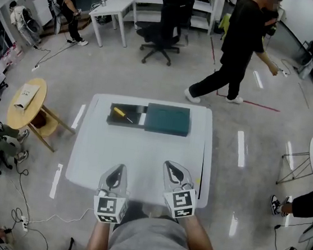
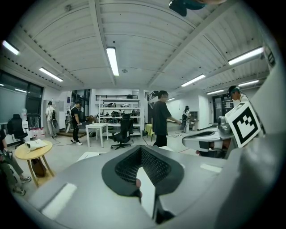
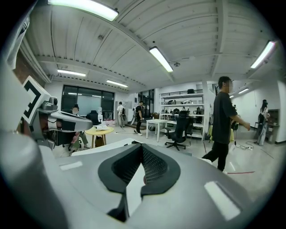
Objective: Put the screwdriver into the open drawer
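Looking down at the white table (image 1: 141,159), we've got both grippers side by side at its near edge, right in front of the person's body, noses aimed toward the far side. Left gripper (image 1: 118,170): jaws pressed together, tips meeting, nothing caught between the dark pads. Right gripper (image 1: 172,167): same story, jaws clenched tight on themselves, nothing in them. Whether either one actually rests on the tabletop or floats just above it, I can't quite say from this angle. Over at the far side of the table sits the dark teal cabinet (image 1: 168,119), and its drawer (image 1: 123,124) stands out to the left of it, wide open. And the screwdriver (image 1: 123,113) lies inside that open drawer, yellow handle toward the far left, shaft angled toward the near right, well apart from both grippers. Beyond the table, a person in black (image 1: 240,41) strides across the floor on the far right. A black office chair (image 1: 162,34) stands at the far middle, near a white desk (image 1: 117,6). A round wooden table (image 1: 26,99) stands off to the left with something pale on top.
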`<move>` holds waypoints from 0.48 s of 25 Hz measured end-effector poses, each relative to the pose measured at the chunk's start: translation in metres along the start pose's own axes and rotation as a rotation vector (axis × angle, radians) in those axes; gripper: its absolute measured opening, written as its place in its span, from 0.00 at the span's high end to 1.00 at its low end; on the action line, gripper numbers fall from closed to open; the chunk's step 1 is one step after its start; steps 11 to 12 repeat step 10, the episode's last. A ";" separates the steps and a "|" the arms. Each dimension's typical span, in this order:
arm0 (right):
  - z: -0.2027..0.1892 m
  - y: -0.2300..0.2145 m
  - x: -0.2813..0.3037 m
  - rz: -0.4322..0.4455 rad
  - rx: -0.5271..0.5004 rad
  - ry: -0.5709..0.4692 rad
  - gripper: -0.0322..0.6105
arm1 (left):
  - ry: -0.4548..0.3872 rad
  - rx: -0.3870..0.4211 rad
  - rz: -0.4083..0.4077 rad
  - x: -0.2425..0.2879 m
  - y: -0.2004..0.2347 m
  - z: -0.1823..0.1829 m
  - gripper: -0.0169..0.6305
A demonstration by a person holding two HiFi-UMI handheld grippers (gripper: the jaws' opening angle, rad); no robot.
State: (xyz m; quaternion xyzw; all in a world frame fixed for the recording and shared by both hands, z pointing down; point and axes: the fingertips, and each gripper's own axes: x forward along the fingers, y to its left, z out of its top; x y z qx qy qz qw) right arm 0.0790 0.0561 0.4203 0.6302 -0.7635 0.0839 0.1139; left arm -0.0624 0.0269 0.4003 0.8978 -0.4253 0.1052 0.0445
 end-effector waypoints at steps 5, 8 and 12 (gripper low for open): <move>-0.002 0.000 -0.004 0.001 0.000 -0.001 0.95 | 0.000 0.000 0.001 -0.002 -0.003 -0.001 0.96; -0.002 0.002 -0.006 0.003 -0.002 -0.003 0.95 | -0.011 -0.002 -0.001 -0.004 -0.005 0.004 0.96; -0.002 0.004 -0.008 0.003 -0.005 -0.004 0.95 | -0.011 -0.003 0.004 -0.007 -0.005 0.004 0.95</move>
